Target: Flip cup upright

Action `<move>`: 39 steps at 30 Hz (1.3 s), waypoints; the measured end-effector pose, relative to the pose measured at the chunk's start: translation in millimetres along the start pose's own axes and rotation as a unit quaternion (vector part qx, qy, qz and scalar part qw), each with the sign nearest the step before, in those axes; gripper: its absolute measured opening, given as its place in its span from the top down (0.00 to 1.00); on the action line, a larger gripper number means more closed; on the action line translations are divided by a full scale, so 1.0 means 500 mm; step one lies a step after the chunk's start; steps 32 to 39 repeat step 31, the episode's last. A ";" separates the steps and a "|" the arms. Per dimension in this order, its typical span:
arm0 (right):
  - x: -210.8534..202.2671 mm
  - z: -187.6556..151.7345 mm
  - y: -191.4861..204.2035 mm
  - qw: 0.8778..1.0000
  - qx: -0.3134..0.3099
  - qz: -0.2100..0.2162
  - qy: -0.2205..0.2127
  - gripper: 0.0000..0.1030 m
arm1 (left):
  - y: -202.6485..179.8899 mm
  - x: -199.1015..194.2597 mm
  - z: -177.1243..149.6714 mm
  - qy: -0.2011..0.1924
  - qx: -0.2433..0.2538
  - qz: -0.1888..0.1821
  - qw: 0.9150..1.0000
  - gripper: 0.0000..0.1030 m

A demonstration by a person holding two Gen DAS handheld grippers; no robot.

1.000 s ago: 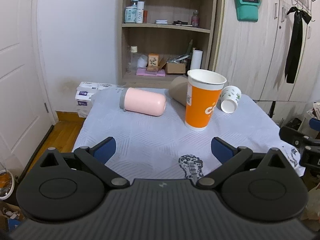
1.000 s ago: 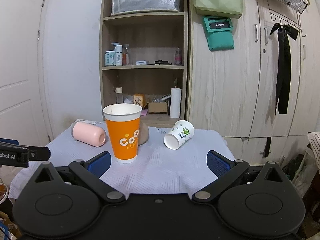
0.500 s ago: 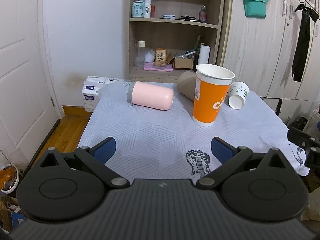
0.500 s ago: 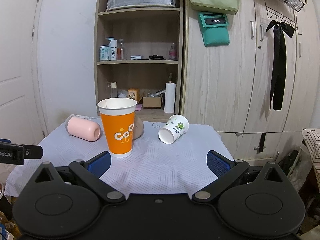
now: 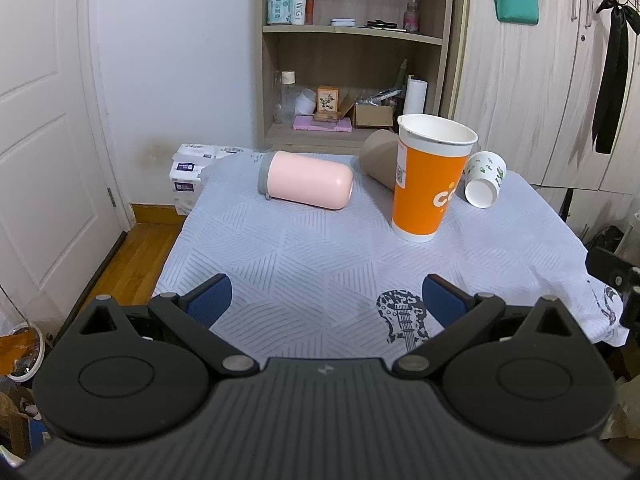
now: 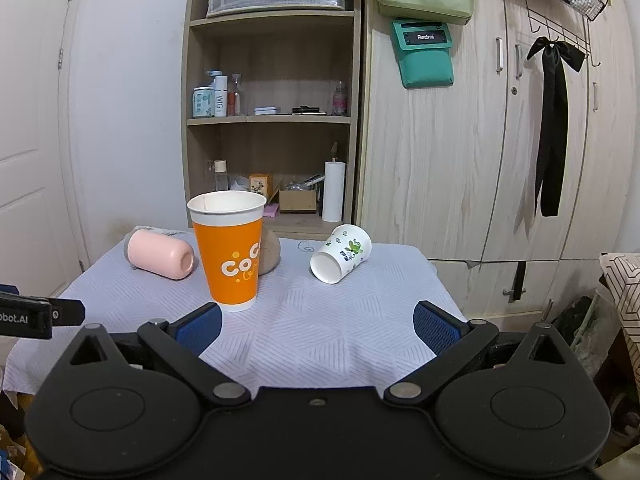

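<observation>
- Four cups show in the left wrist view on the bench (image 5: 320, 264): an orange cup (image 5: 430, 178) stands upright, a pink cup (image 5: 306, 180) lies on its side to its left, a brown cup (image 5: 378, 158) lies behind the orange one, and a small white floral cup (image 5: 484, 184) lies on its side to the right, mouth toward the camera. The left tool (image 5: 326, 298) hangs over the near bench edge, spread wide and holding nothing, well apart from every cup. A guitar print (image 5: 404, 320) marks the cloth between its fingers.
- In the right wrist view, the white floral cup (image 6: 340, 254) lies tipped on the far part of the bench (image 6: 320, 320), right of the upright orange cup (image 6: 230, 252); the pink cup (image 6: 160, 254) lies at the left. The right tool (image 6: 318, 324) is spread wide and empty, short of the cups.
</observation>
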State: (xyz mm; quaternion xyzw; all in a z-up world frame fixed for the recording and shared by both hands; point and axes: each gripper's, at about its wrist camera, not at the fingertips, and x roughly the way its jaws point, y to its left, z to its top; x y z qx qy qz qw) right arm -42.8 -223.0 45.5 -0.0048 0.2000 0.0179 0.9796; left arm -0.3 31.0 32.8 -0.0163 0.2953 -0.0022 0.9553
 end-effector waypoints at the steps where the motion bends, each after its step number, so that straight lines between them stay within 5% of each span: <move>1: 0.000 0.000 -0.001 1.000 0.001 0.000 0.000 0.00 | 0.001 0.000 0.000 0.000 -0.001 0.000 1.000 0.00; 17: -0.005 -0.001 -0.008 1.000 0.000 -0.004 0.002 0.00 | 0.008 -0.005 -0.003 -0.003 -0.017 -0.018 1.000 0.00; 39: -0.007 0.000 -0.012 1.000 0.000 -0.006 0.006 0.00 | -0.006 -0.017 -0.006 -0.017 0.002 0.001 1.000 0.00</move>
